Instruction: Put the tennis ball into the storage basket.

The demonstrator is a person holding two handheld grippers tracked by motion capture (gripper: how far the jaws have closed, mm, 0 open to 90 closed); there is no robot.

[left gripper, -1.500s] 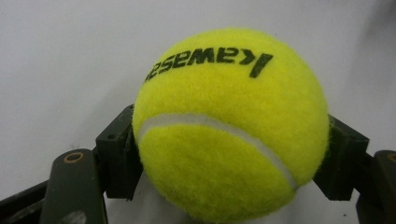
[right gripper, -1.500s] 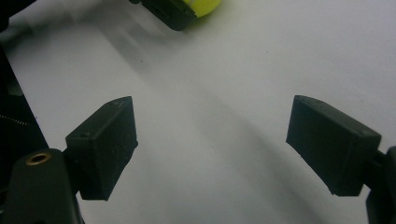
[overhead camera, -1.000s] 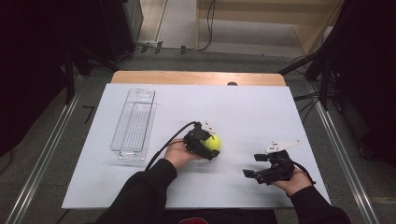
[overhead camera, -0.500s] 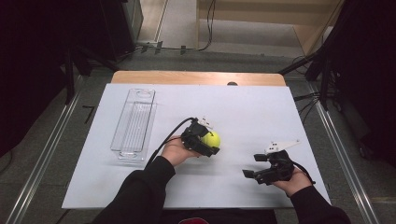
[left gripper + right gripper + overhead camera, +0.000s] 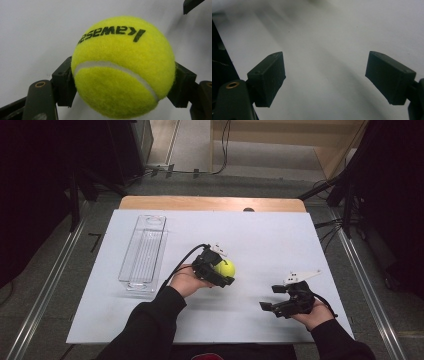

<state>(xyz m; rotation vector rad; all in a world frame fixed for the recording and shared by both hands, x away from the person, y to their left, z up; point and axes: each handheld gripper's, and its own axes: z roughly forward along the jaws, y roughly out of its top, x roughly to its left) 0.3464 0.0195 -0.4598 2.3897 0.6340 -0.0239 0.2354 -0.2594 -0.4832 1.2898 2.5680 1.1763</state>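
Note:
A yellow tennis ball (image 5: 225,268) with black lettering sits between the jaws of my left gripper (image 5: 223,270) near the middle of the white table. In the left gripper view the ball (image 5: 122,66) is pressed on both sides by the black pads (image 5: 63,85), and the gripper (image 5: 122,87) is shut on it. My right gripper (image 5: 271,297) rests low at the front right, jaws spread wide. In the right gripper view its pads (image 5: 268,77) stand far apart around the gripper's middle (image 5: 329,78), with bare white table between them.
A clear plastic tray (image 5: 143,252) lies lengthwise on the left of the white table top (image 5: 270,235). A wooden edge (image 5: 210,203) runs along the far side. Metal rails flank the table, and cables lie on the floor beyond.
My left gripper has carried the tennis ball a little forward and to the right. The right gripper has stayed where it was.

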